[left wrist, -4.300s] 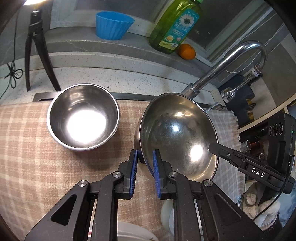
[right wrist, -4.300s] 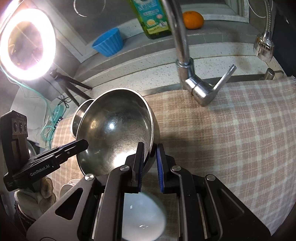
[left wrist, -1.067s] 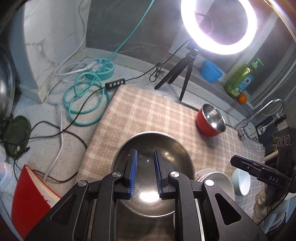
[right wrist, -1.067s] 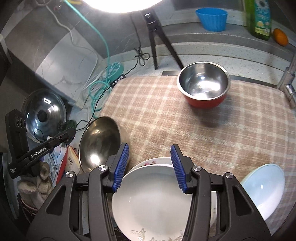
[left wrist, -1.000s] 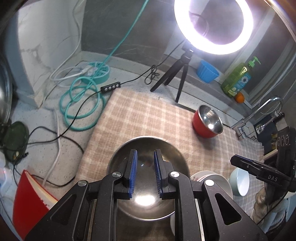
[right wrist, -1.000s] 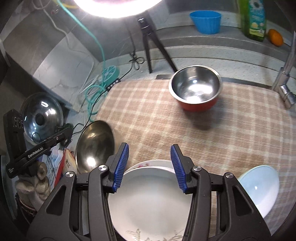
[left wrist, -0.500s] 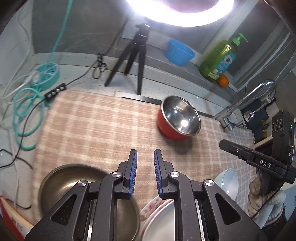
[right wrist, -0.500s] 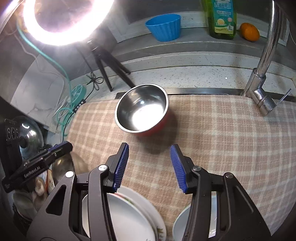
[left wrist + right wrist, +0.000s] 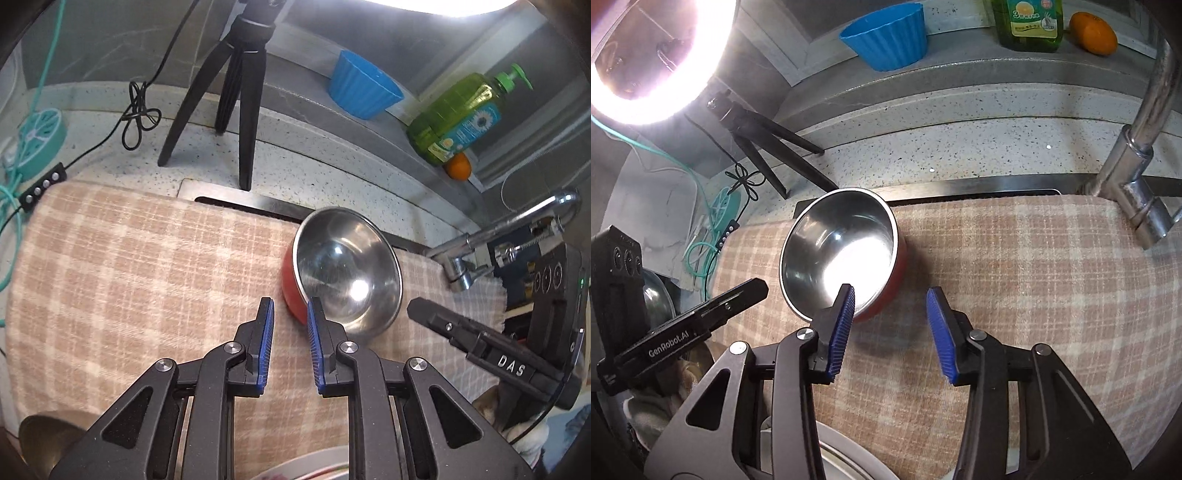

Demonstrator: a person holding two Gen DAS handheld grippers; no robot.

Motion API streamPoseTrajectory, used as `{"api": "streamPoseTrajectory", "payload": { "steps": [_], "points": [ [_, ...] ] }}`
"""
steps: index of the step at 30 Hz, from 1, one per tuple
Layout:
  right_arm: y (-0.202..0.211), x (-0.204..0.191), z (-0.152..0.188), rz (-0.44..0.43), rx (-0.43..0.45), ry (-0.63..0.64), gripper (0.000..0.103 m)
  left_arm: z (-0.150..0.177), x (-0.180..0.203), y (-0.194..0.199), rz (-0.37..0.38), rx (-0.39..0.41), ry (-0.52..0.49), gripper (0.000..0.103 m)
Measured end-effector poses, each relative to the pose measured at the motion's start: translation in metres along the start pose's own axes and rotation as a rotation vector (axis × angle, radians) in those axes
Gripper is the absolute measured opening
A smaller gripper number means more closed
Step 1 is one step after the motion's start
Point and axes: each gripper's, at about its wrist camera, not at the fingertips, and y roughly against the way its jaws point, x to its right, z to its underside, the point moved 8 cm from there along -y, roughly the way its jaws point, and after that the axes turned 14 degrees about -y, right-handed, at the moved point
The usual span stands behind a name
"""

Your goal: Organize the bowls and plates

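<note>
Now, with the right gripper (image 9: 890, 325) closing on nothing and the left gripper (image 9: 290, 345) narrow and empty, straddle the near rim of the bowl (image 9: 842, 254) on the checked cloth (image 9: 1015, 280).

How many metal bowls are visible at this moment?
2. The red-sided steel bowl sits on the checked cloth near the sink's back edge; a larger steel bowl shows partly at the left wrist view's lower-left corner. Others may be hidden.
</note>
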Motion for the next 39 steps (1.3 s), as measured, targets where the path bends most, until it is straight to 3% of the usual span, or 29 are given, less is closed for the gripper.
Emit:
{"api": "streamPoseTrajectory", "payload": {
  "steps": [11,14,19,29,39],
  "points": [
    [-0.022,0.001,-0.007,-0.004,-0.041,-0.040,0.032,-0.011,-0.004,-0.020,0.004,-0.029,0.017,0.016],
    [-0.025,0.002,-0.007,-0.008,-0.048,-0.044,0.022,-0.010,-0.001,-0.025,0.009,-0.041,0.006,0.016],
    [-0.026,-0.002,-0.007,-0.010,-0.051,-0.031,0.015,-0.011,0.003,-0.030,0.009,-0.046,-0.017,0.014],
    [-0.023,-0.005,-0.005,0.009,-0.042,-0.011,0.015,-0.009,0.005,-0.029,0.002,-0.049,-0.034,0.012],
    [0.001,-0.017,0.010,-0.025,-0.038,0.019,0.015,-0.005,0.014,0.002,-0.015,0.003,-0.065,0.012]
  ]
}}
